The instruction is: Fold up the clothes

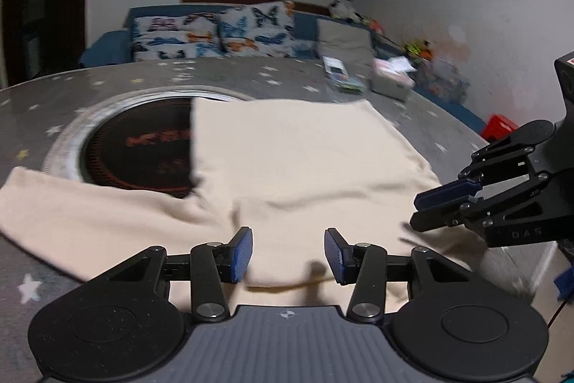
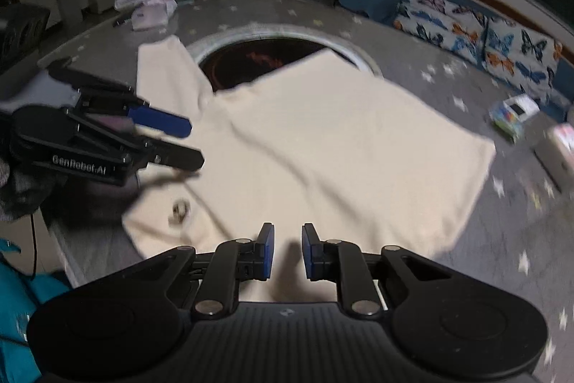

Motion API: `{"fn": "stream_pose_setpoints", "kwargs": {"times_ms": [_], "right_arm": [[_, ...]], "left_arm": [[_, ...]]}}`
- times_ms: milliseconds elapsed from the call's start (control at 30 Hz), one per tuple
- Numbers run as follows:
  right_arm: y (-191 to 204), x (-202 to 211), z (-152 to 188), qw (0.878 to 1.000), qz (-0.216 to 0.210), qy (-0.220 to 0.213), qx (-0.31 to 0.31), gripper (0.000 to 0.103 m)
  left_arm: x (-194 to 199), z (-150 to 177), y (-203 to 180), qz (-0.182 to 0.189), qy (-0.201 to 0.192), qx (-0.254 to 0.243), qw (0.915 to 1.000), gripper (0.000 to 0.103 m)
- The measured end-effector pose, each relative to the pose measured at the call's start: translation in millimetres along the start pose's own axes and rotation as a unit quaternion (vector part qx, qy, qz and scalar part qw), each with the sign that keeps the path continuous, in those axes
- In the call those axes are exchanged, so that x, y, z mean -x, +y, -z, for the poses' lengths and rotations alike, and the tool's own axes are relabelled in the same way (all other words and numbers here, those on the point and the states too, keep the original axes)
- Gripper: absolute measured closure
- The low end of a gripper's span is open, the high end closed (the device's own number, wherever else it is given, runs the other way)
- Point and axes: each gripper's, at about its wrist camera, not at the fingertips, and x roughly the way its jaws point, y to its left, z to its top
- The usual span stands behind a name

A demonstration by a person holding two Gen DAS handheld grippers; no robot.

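Note:
A cream garment (image 1: 305, 160) (image 2: 340, 139) lies spread flat on a grey star-patterned table (image 1: 36, 103) (image 2: 466, 275). It partly covers a round black insert (image 1: 143, 146) (image 2: 258, 60) in the tabletop. One sleeve (image 1: 71, 203) (image 2: 165, 74) stretches out to the side. My left gripper (image 1: 288, 253) (image 2: 193, 142) hovers over the garment's near edge, open, with nothing between its pads. My right gripper (image 2: 288, 250) (image 1: 427, 207) hangs over another near edge; its pads stand a narrow gap apart, and only cloth below shows through the gap.
A tissue box (image 1: 391, 83) and a small colourful box (image 1: 337, 72) (image 2: 509, 117) sit on the table's far side. Pale bags (image 2: 150, 6) lie at another corner. A blue sofa with butterfly cushions (image 1: 215, 34) (image 2: 484, 38) stands beyond. The table edge runs close by my grippers.

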Motion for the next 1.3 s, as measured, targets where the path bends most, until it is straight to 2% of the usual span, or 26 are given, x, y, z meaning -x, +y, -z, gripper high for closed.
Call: {"fn": "stream_pose_setpoints", "kwargs": {"times_ms": [200,333,433,533,733,800,933,1067,1133,1167,1300], "right_arm": [[14,-27,-37,0.999,-0.031,-0.02,0.02,0.088],[25,-50,-52,0.998,-0.048,-0.02,0.029,0.088],[30,-66,-56,0.998,-0.053,-0.009,0.032,0.088],[33,-74,-56,0.998,-0.053,0.0,0.034,0.088],[31,-54,-55,0.998,-0.049,-0.02,0.03,0.088],[30,-46,-54,0.998,-0.046,-0.026,0.028,0.088],[26,-31,-49,0.998,-0.04,-0.036,0.02,0.088],[18,-15,-40,0.998,-0.029,-0.049,0.002,0.088],[12,-7,-34,0.998,-0.02,-0.056,-0.012,0.088],[9,-3,-31,0.998,-0.016,-0.06,-0.019,0.088],[-6,13,-17,0.996,0.005,-0.076,-0.052,0.088]], "left_arm": [[11,-6,38,-0.062,-0.016,0.05,0.9967,0.052],[21,-6,76,-0.118,-0.022,0.094,0.9883,0.052],[25,-8,103,-0.17,-0.026,0.126,0.977,0.05],[30,-9,131,-0.225,-0.031,0.155,0.9615,0.049],[29,-11,176,-0.284,-0.032,0.218,0.9334,0.049],[28,-11,186,-0.284,-0.035,0.234,0.9291,0.051],[23,-14,194,-0.279,-0.042,0.241,0.9286,0.055],[22,-16,199,-0.264,-0.046,0.253,0.9296,0.09],[25,-18,197,-0.246,-0.051,0.267,0.9305,0.092],[27,-20,193,-0.237,-0.056,0.271,0.9314,0.094],[43,-40,155,-0.176,-0.091,0.25,0.9476,0.095]]}}
